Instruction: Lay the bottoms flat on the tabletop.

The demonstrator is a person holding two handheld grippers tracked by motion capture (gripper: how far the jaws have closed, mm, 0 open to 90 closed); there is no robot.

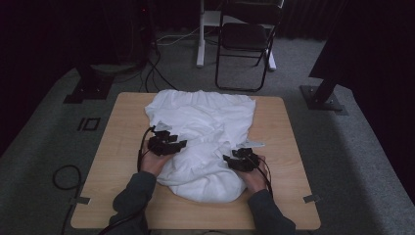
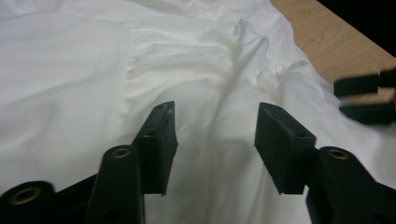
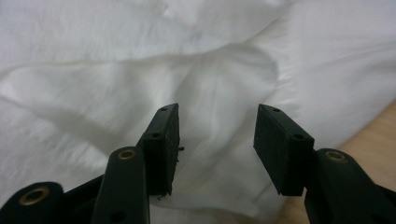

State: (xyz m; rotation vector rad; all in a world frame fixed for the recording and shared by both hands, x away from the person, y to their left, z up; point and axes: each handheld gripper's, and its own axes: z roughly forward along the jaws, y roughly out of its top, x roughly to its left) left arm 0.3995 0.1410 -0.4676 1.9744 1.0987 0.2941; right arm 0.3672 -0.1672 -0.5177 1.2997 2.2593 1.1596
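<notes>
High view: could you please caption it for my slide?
Both open grippers, left and right, over a crumpled white cloth on a wooden table.

Soft white cloth (image 1: 203, 129) (creased, matt) on pale wood-grain table (image 1: 284, 122).

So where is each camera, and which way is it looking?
High view: sits above the person's side, looking forward and down at the table, white cloth, both forearms, left gripper, right gripper.
Left gripper view: rides that gripper, looking along its open jaws at the cloth; the right gripper sits far right.
Right gripper view: rides that gripper, open jaws over cloth.
All share the cloth.
</notes>
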